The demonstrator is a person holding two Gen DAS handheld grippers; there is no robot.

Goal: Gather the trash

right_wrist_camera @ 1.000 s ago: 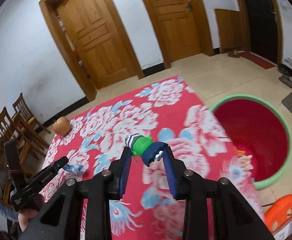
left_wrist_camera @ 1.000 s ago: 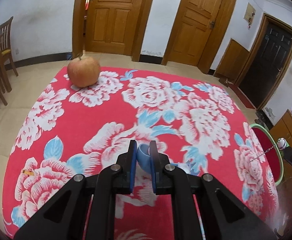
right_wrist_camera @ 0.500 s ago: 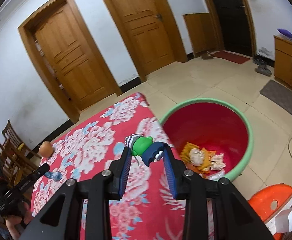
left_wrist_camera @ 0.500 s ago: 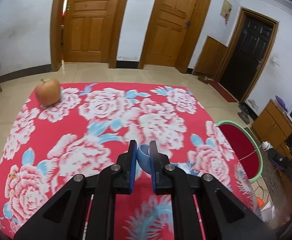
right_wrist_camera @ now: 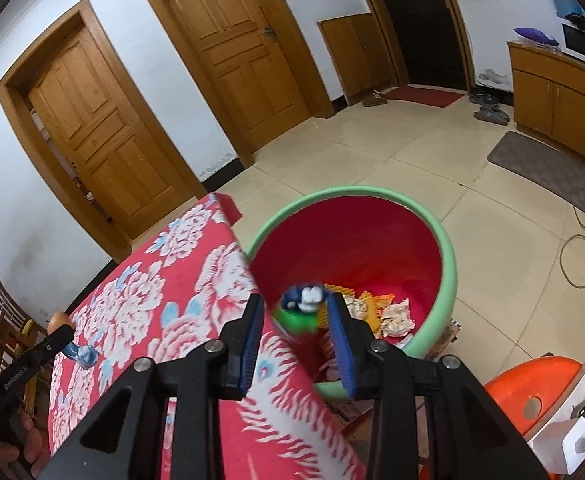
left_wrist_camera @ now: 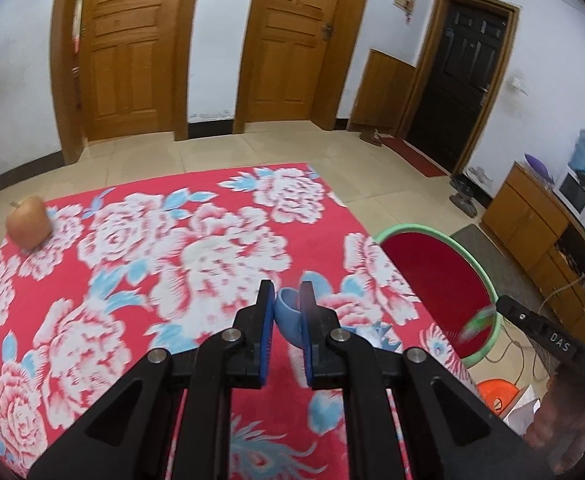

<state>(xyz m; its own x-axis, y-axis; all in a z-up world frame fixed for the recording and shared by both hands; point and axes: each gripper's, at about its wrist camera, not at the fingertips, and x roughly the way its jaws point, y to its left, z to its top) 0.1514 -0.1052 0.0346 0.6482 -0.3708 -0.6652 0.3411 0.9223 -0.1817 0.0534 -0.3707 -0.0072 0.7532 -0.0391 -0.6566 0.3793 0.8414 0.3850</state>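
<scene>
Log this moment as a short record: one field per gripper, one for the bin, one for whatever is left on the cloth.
left gripper: shut on a small light-blue plastic piece, above the red floral tablecloth
right gripper: holds a green and blue toy-like object, blurred, over the bin
bin: red tub with green rim, beside the table, crumpled wrappers inside
left on cloth: an apple at the far corner

— What sort of place is this?
— A home: panelled wooden doors [left_wrist_camera: 132, 52], tiled floor [right_wrist_camera: 472, 208], and a wooden cabinet [left_wrist_camera: 532, 220] near the doors, carrying a water jug [left_wrist_camera: 584, 152].
— And left of them?
— Dining chairs [right_wrist_camera: 4, 312].
</scene>
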